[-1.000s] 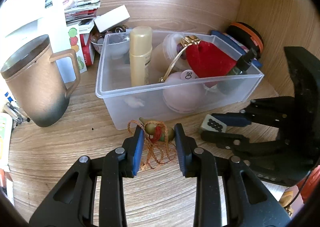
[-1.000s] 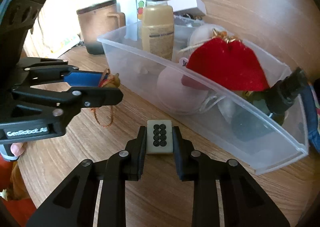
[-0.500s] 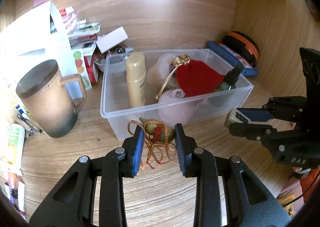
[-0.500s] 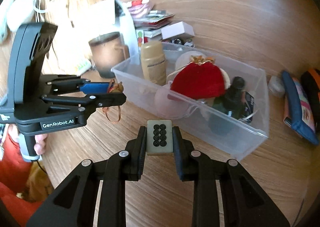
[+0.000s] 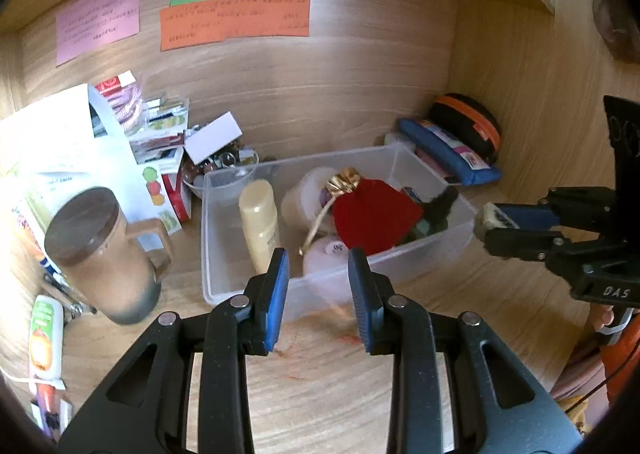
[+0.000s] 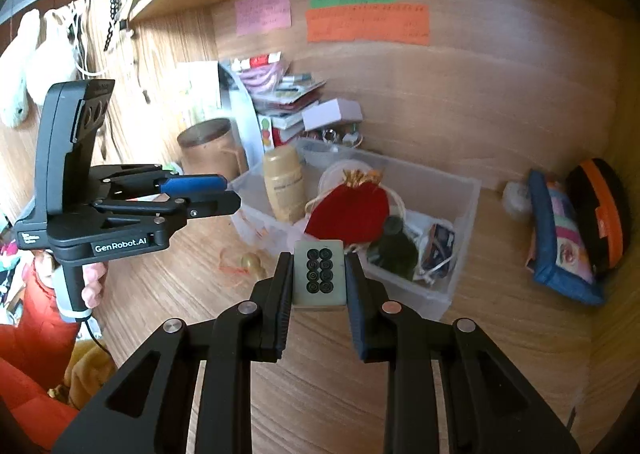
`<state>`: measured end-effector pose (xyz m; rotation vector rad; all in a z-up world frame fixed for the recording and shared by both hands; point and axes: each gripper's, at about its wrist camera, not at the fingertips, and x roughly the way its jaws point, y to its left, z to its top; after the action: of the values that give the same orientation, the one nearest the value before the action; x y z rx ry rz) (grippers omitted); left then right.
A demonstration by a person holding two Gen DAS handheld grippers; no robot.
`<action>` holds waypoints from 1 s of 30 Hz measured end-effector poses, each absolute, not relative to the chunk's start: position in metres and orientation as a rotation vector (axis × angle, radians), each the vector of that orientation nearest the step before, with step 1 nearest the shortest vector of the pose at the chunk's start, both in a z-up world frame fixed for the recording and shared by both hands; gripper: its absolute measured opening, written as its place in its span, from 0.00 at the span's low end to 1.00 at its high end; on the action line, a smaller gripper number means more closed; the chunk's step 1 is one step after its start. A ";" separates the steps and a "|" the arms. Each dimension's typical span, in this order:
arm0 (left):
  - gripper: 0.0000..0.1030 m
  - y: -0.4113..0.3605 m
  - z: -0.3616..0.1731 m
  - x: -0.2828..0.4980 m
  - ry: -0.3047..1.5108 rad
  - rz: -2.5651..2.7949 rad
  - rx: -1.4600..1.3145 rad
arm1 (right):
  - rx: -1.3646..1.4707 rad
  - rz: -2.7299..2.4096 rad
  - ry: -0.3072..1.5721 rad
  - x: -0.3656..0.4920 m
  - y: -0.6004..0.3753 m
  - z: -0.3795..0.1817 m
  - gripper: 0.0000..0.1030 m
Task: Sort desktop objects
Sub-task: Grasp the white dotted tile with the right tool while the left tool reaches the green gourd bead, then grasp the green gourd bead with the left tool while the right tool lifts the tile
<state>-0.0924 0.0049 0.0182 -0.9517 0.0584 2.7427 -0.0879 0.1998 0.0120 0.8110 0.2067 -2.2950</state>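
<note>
The right gripper (image 6: 319, 278) pinches a mahjong tile (image 6: 319, 273) between its jaws, its eight-dot face plain only in the right wrist view; the left wrist view catches just the tile's edge. The left gripper (image 5: 319, 290) hangs with jaws apart and nothing between them. Below it, an orange smear blurs on the desk (image 5: 320, 382); the right view shows a gourd charm (image 6: 250, 261) there, in front of the clear bin (image 6: 448, 286). Inside the bin sit a red pouch (image 5: 374, 216) and beige bottle (image 5: 261, 220).
</note>
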 end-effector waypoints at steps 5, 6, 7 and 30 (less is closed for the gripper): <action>0.29 -0.002 0.012 -0.096 0.008 2.693 -0.976 | 0.797 -2.298 0.181 -0.093 0.207 0.018 0.22; 0.29 0.000 0.008 -0.095 0.014 2.675 -0.991 | 0.796 -2.296 0.182 -0.092 0.207 0.018 0.22; 0.29 0.003 0.003 -0.095 0.027 2.660 -1.006 | 0.796 -2.295 0.183 -0.093 0.206 0.016 0.22; 0.39 0.072 -0.071 -0.098 0.201 2.466 -1.208 | 0.876 -2.298 0.165 -0.101 0.224 -0.011 0.22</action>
<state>-0.0983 0.0718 -0.0708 -1.2078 0.2007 2.4665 -0.1008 0.2236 -0.0106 0.8758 0.1649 -2.2984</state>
